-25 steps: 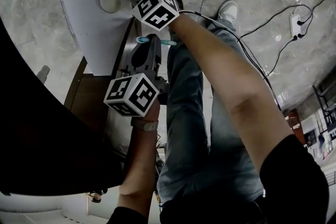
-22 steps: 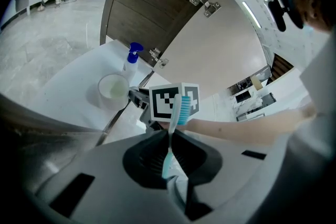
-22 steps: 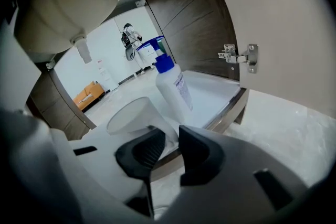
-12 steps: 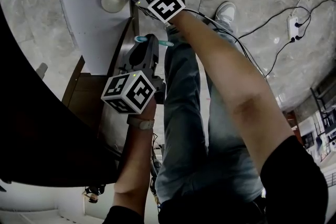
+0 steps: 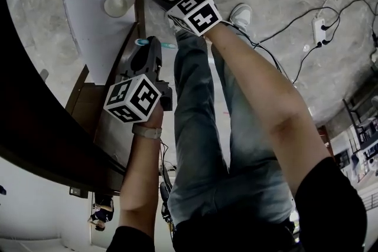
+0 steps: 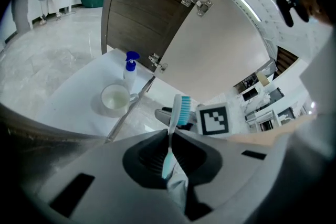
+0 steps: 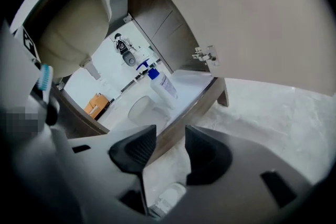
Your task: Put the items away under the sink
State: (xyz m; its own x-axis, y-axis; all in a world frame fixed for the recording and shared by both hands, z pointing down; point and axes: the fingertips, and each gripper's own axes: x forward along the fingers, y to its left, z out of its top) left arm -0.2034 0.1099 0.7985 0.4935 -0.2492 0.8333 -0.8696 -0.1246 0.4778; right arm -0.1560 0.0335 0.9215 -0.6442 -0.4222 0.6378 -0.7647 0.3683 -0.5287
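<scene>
While the left gripper (image 6: 169, 138) pinches a toothbrush (image 6: 177, 113) by its handle, jaws closed tight on it, the right gripper (image 7: 169, 147) hangs with its 2 jaws apart and nothing between them, just outside the open cabinet beneath the sink. The toothbrush has a pale neck, a turquoise grip and a blue bristle head. It stands up out of the jaws and is not yet inside the cabinet, held in front of its edge near the white shelf (image 5: 88, 38). On that shelf a pale cup (image 6: 115, 98) sits just beside a bottle (image 6: 130, 66) with a blue pump top, below the swung-open door (image 6: 215, 55). Placing the brush well likely means carrying it past the shelf's front lip and lowering it into the cup or flat beside it. The jaws should part only once it is supported, well clear of the bottle so nothing tips.
</scene>
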